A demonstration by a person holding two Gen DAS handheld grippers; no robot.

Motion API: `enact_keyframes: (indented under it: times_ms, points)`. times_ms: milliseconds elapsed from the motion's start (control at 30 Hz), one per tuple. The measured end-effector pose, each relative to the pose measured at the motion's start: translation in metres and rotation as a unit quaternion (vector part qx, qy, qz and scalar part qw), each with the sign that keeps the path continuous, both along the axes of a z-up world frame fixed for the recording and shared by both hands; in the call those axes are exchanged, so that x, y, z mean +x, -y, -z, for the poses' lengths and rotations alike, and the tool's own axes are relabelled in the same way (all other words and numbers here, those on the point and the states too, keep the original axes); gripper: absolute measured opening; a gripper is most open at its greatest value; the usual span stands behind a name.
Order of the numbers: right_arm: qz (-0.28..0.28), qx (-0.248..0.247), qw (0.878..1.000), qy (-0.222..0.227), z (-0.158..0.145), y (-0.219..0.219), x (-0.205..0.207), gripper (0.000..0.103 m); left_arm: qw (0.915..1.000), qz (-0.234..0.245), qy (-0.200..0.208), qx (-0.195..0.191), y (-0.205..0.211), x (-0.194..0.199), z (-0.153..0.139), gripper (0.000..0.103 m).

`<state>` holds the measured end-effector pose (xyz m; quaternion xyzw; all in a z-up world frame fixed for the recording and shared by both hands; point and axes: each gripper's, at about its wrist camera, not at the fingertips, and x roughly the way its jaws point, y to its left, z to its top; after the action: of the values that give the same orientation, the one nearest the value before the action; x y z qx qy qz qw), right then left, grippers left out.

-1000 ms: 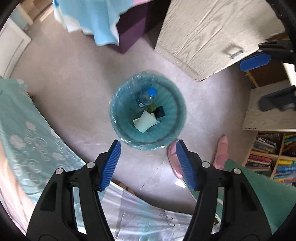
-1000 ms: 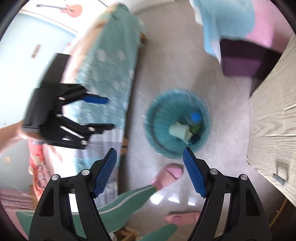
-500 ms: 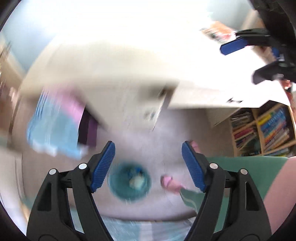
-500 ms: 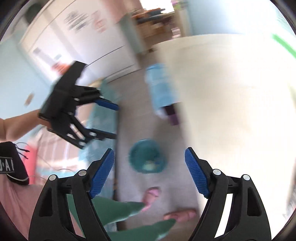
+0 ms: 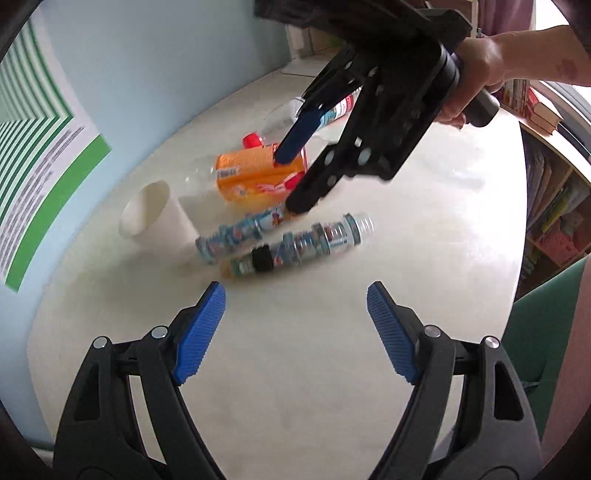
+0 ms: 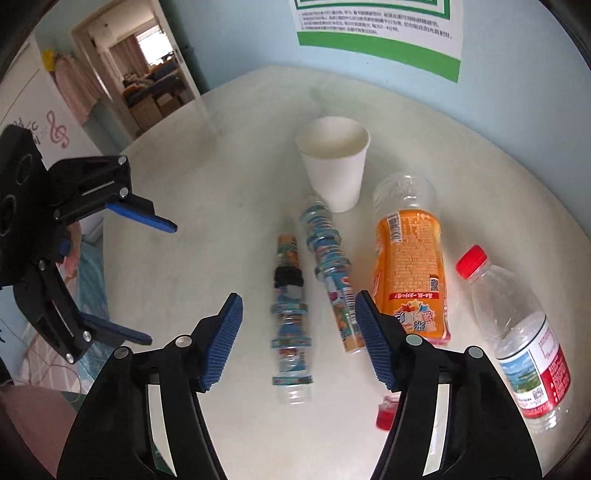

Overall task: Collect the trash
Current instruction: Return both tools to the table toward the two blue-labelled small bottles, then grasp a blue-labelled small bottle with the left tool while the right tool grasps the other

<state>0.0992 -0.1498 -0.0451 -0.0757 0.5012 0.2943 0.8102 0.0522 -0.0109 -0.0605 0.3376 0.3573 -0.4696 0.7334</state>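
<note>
Pale, smooth-topped bench [image 6: 229, 155], rounded edge, pushed against a light blue wall with a green-bordered printed poster [image 6: 380, 26] above the far edge.

Trash clustered mid-bench, toward the wall edge:
- White paper cup [image 6: 334, 162], upright, tapered, matte; nearest the wall.
- Two slim clear plastic bottles, ribbed, wrapped in busy printed sleeves, lying side by side: left slim bottle [image 6: 290, 317] with a black band, open neck pointing to the near edge; right slim bottle [image 6: 330, 273] angled, its far end just beside the cup base.
- Orange-labelled bottle [image 6: 408, 273], clear plastic, broad, lying flat, open mouth toward the wall.
- Water bottle [image 6: 517, 332], clear, crinkled, red screw cap, red-and-white label, lying nearest the right edge.
- Small loose red cap [image 6: 386, 408], part hidden behind the claw finger.

Left claw [image 5: 295, 332]: black frame, ribbed blue pads, jaws just opened further, wide apart, nothing between them, above bare bench short of the slim bottles.

Right claw [image 6: 297, 341]: same build, jaws just closing in but apart, poised over the left slim bottle, pads not seen touching it. Held by a hand [image 5: 476, 74] in the left view.
</note>
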Motion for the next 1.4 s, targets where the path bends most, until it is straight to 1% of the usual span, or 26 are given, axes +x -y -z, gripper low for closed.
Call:
enact_keyframes:
  times_ms: [33,100,133,233,300,367,467,533,567,600,633,667,700,767,833,900,933,967,1033,1133,1167,1200,1267,1400]
  points:
    - [-0.003,-0.002,1.000,-0.008,0.010,-0.001,0.007,0.052,0.9998,0.020,-0.008,0.001,0.009,0.006,0.004,0.077]
    - [-0.014,-0.009,1.000,-0.018,0.024,-0.005,0.013,0.044,0.9988,0.045,-0.016,0.007,0.017,0.013,0.014,0.077]
    - [-0.018,-0.013,0.999,-0.023,0.031,-0.008,0.013,0.038,0.9980,0.058,-0.024,0.010,0.022,0.018,0.019,0.076]
    - [-0.039,-0.027,0.999,-0.004,0.032,-0.012,0.013,0.037,0.9957,0.081,-0.039,0.022,0.031,0.031,0.032,0.074]
    - [-0.048,-0.043,0.998,0.001,0.033,-0.014,0.017,0.037,0.9950,0.089,-0.036,0.030,0.039,0.039,0.039,0.073]
    - [-0.058,-0.075,0.995,0.011,0.035,-0.016,0.016,0.037,0.9938,0.099,-0.039,0.032,0.046,0.042,0.043,0.070]
    - [-0.082,-0.115,0.990,0.018,0.042,-0.018,0.014,0.038,0.9893,0.131,-0.048,0.042,0.054,0.039,0.050,0.066]
    - [-0.097,-0.131,0.986,0.012,0.046,-0.022,0.012,0.039,0.9851,0.153,-0.046,0.064,0.057,0.035,0.058,0.062]
    - [-0.102,-0.134,0.986,0.011,0.051,-0.014,0.008,0.039,0.9832,0.160,-0.045,0.074,0.058,0.033,0.063,0.057]
    - [-0.104,-0.136,0.985,0.013,0.053,-0.014,0.008,0.039,0.9815,0.166,-0.051,0.080,0.058,0.033,0.067,0.056]
    - [-0.110,-0.142,0.984,0.011,0.054,-0.017,0.007,0.039,0.9804,0.168,-0.058,0.086,0.062,0.035,0.071,0.052]
    - [-0.112,-0.146,0.983,0.005,0.057,-0.019,0.009,0.039,0.9794,0.168,-0.065,0.092,0.061,0.036,0.074,0.044]
    - [-0.113,-0.147,0.983,-0.005,0.061,-0.019,0.010,0.039,0.9786,0.168,-0.073,0.094,0.060,0.036,0.077,0.040]
    - [-0.115,-0.137,0.984,-0.020,0.067,-0.019,0.012,0.038,0.9793,0.163,-0.078,0.090,0.055,0.035,0.080,0.040]
    - [-0.106,-0.117,0.987,-0.030,0.067,-0.015,0.015,0.037,0.9813,0.152,-0.083,0.084,0.052,0.034,0.082,0.040]
    - [-0.096,-0.107,0.989,-0.035,0.067,-0.012,0.019,0.027,0.9839,0.137,-0.088,0.074,0.048,0.036,0.084,0.031]
    - [-0.094,-0.101,0.990,-0.040,0.068,-0.011,0.023,0.023,0.9849,0.130,-0.091,0.070,0.046,0.036,0.085,0.030]
    - [-0.093,-0.097,0.990,-0.043,0.068,-0.010,0.023,0.022,0.9857,0.123,-0.093,0.066,0.043,0.036,0.086,0.028]
    - [-0.095,-0.098,0.990,-0.045,0.068,-0.010,0.022,0.022,0.9875,0.110,-0.095,0.060,0.043,0.035,0.088,0.026]
    - [-0.096,-0.097,0.989,-0.049,0.069,-0.018,0.036,0.022,0.9877,0.099,-0.109,0.052,0.043,0.031,0.091,0.025]
    - [-0.093,-0.092,0.990,-0.051,0.066,-0.018,0.038,0.022,0.9868,0.094,-0.125,0.043,0.042,0.030,0.092,0.025]
    - [-0.092,-0.088,0.990,-0.054,0.064,-0.020,0.042,0.022,0.9871,0.089,-0.127,0.040,0.040,0.025,0.080,0.024]
    - [-0.095,-0.087,0.990,-0.049,0.053,-0.020,0.038,0.022,0.9885,0.081,-0.122,0.039,0.039,0.020,0.077,0.024]
    - [-0.110,-0.083,0.989,-0.049,0.033,-0.016,0.031,0.022,0.9893,0.064,-0.129,0.021,0.027,0.009,0.068,0.024]
